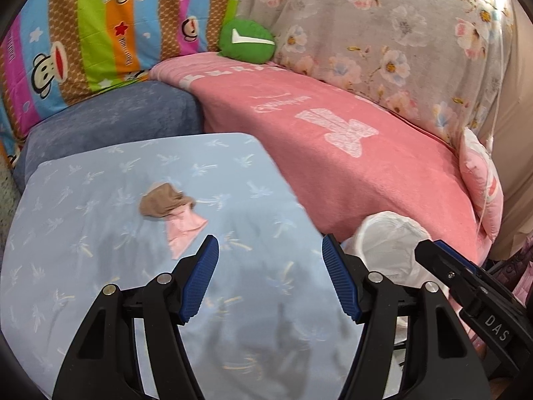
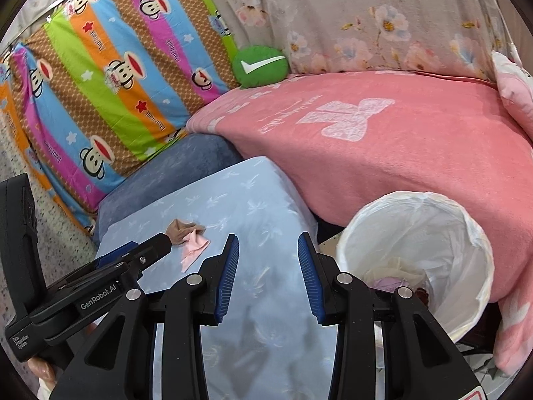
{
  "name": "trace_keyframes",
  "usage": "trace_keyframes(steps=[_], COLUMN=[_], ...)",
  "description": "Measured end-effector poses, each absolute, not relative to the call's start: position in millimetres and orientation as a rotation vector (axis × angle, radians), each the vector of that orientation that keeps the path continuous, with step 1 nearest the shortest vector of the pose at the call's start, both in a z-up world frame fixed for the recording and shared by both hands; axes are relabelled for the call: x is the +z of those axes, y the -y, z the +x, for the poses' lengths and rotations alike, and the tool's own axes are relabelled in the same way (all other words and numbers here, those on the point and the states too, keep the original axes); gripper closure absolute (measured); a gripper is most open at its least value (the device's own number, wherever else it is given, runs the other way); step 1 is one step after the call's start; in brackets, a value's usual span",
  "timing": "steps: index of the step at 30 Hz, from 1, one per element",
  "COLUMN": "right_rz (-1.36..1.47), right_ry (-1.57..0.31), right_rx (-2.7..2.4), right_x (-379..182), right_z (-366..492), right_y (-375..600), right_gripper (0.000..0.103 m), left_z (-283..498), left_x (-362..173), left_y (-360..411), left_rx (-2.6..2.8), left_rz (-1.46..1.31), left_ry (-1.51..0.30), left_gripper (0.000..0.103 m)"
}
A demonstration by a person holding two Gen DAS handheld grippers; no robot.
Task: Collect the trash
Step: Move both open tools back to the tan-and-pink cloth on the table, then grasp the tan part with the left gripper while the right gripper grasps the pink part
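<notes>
The trash, a brown scrap lying on a pink scrap, sits out in the open on the pale blue pillow, so I can come at it from above. My left claw hangs wide and empty just short of it; my right claw is narrower, also empty, beside the lined bin. Pink blanket and green cushion lie well apart, blocking nothing

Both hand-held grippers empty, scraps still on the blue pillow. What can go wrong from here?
1. The brown scrap and pink scrap overlap; a pinch may lift only one.
2. Both lie flat on the soft pillow, so the left hand-held gripper could catch the cover too.
3. The bin stands off to the right, past the pillow edge; a light scrap may fall short.
</notes>
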State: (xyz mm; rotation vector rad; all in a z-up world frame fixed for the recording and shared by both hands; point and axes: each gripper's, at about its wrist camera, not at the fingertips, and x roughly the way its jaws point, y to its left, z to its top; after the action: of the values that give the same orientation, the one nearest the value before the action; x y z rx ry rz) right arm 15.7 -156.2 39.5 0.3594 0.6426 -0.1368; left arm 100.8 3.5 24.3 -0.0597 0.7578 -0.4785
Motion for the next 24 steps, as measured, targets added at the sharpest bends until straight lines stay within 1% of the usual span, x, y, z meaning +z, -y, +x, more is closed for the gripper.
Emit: trace_keyframes(steps=[2, 6, 10, 12, 15, 19, 22, 24], right_rz=[0.351, 0.330, 0.324, 0.318, 0.306, 0.291, 0.279, 0.280], right_ry=[-0.656, -0.693, -0.736, -0.757, -0.785, -0.819, -0.843, -0.858], right_rx=[-0.120, -0.085, -0.045, -0.027, -0.009, 0.015, 0.026, 0.026], right_x=[35.3, 23.4, 7.9, -0.9, -13.8, -31.4, -45.3, -55.5], right_z=[23.1, 43.8, 66.4, 79.8, 99.3, 127.9, 149.3, 164.9], right_y=[145.6, 121.8, 100.0, 89.0, 74.7, 59.5, 49.6, 45.7], right_gripper=[0.066, 0.066, 0.066, 0.066, 0.066, 0.066, 0.066, 0.062], left_z=[107.1, 119.5, 132.9, 140.3, 154.8, 176.3, 192.5, 203.7], left_x=[19.7, 10.3, -0.9, -7.0, -16.6, -28.9, -37.1, -41.5], left_y=[-16.8, -44.5, -70.1, -82.7, -100.1, -111.6, -114.4, -114.2], left_rx=[-0.454, -0.393, -0.337, -0.308, -0.265, -0.238, -0.234, -0.238], left_rz=[-0.070, -0.079, -0.090, -0.094, -0.100, -0.121, -0.136, -0.155], left_ry=[-0.768, -0.778, -0.796, -0.806, -0.822, -0.852, -0.868, -0.878], left_gripper=[0.041, 0.033, 0.030, 0.027, 0.024, 0.023, 0.019, 0.017])
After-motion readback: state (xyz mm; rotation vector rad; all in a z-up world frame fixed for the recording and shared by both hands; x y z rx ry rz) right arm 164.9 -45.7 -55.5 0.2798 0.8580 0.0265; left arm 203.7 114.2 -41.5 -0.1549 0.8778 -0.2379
